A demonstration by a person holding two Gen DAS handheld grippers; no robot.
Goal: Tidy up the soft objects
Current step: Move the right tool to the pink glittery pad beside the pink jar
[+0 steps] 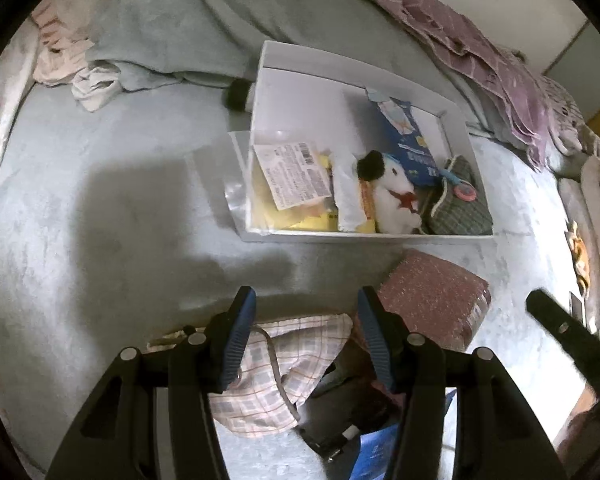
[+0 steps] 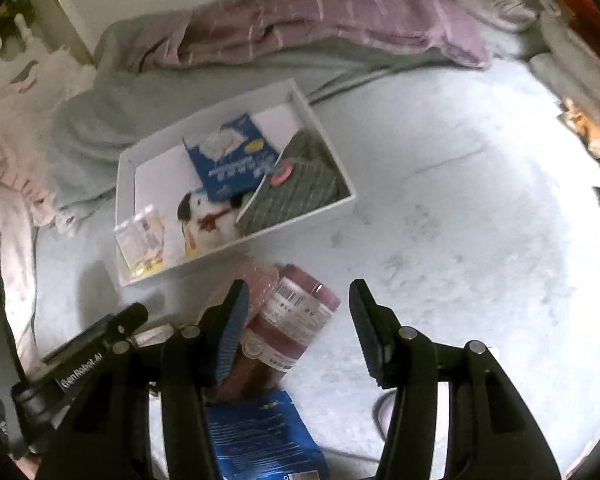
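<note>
- Left gripper fingers are standing apart, gripping nothing, above a pink checked cloth pouch on the grey bed.
- Right gripper fingers are spread wide, empty, over a pink wrapped pack.
- Farther off, a white rectangular tray is holding a white plush dog, a blue packet and a green checked pouch.

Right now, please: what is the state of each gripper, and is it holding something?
Left gripper: open, holding nothing; a checked cloth pouch lies below it.
Right gripper: open, holding nothing; a pink pack lies between its jaws.
</note>
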